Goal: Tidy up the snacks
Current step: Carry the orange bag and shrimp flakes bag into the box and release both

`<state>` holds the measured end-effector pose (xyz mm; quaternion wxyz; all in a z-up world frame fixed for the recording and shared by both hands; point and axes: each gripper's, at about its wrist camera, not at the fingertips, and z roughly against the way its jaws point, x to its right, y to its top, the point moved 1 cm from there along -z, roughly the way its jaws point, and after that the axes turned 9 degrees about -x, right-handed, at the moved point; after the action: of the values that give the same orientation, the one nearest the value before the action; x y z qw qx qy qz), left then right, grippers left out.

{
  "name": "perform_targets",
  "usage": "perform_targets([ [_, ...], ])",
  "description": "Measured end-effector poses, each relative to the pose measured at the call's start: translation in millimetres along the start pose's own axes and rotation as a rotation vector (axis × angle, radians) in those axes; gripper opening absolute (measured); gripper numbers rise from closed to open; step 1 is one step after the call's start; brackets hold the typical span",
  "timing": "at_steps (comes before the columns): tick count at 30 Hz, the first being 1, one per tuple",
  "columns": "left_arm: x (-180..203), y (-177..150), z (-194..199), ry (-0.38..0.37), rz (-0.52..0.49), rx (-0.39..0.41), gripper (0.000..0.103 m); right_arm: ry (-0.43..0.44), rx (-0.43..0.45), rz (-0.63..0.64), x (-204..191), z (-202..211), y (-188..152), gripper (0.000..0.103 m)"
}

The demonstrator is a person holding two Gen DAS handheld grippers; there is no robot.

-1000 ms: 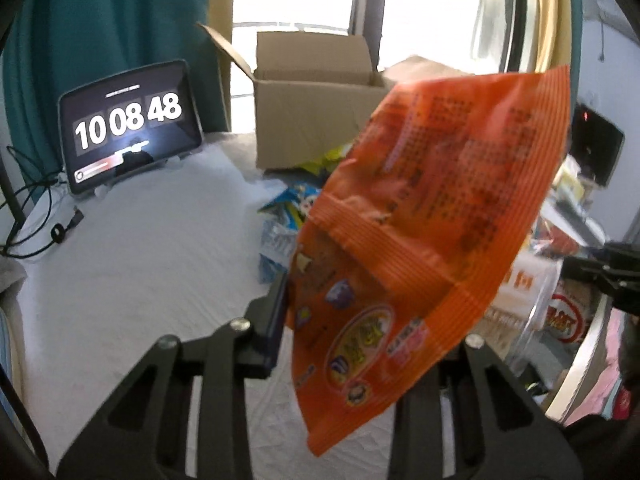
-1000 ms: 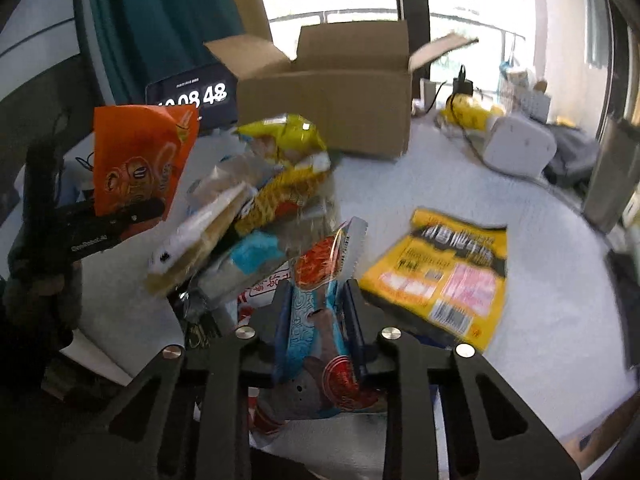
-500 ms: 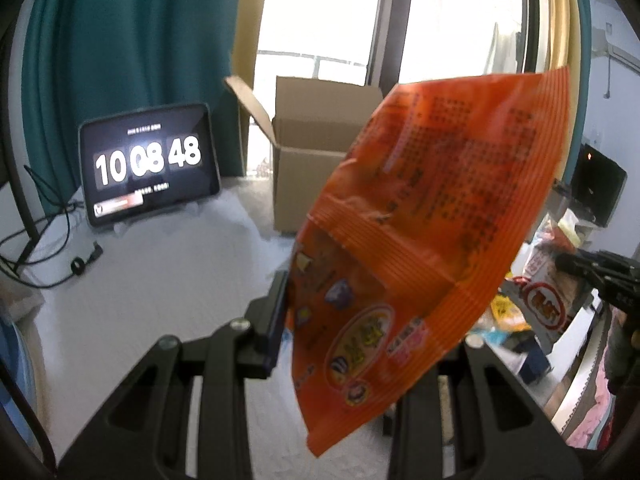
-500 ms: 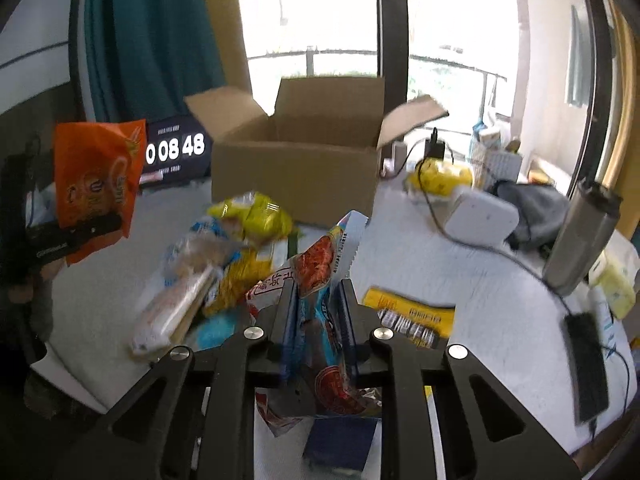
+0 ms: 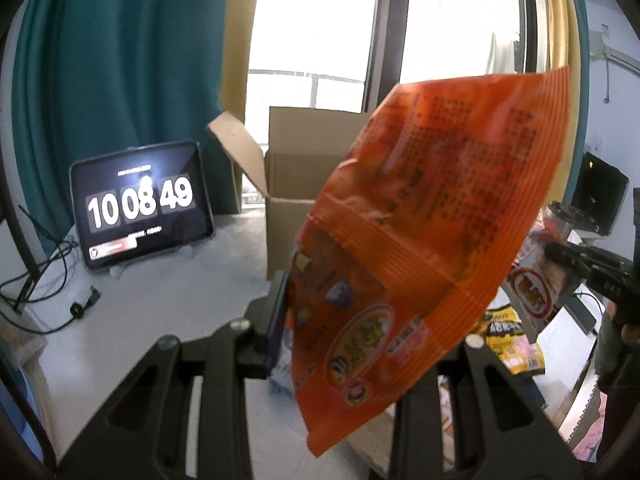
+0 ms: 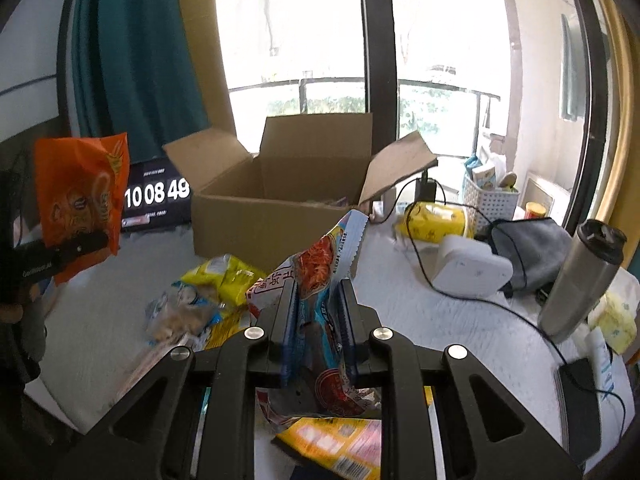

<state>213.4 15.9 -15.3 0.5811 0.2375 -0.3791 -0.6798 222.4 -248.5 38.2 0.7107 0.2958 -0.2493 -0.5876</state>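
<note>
My left gripper (image 5: 344, 320) is shut on a large orange snack bag (image 5: 432, 220), held up above the table; the bag hides its right finger. The bag also shows at the far left of the right wrist view (image 6: 80, 192). My right gripper (image 6: 316, 308) is shut on a blue and red snack packet (image 6: 320, 276), lifted above the pile. An open cardboard box (image 6: 280, 196) stands behind, flaps up; it also shows in the left wrist view (image 5: 296, 184). Loose snacks lie in front of it: a yellow bag (image 6: 224, 276) and a blue packet (image 6: 180, 312).
A tablet clock (image 5: 140, 204) stands at the back left with cables (image 5: 44, 280) beside it. A steel bottle (image 6: 580, 280), a white device (image 6: 468, 272), a grey pouch (image 6: 532, 248) and a black cable (image 6: 520, 312) sit on the right. A yellow-orange packet (image 6: 340, 444) lies under my right gripper.
Both grippers have risen with their packets, tilting up so the box and window sit lower and larger in view. The clock went from 48 to 49.
</note>
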Motion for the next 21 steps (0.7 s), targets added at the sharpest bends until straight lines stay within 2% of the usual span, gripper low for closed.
perform_targets([
  [21, 21, 84, -47, -0.024, -0.069, 0.084, 0.033, -0.011, 0.145, -0.005, 27, -23, 81, 0.021],
])
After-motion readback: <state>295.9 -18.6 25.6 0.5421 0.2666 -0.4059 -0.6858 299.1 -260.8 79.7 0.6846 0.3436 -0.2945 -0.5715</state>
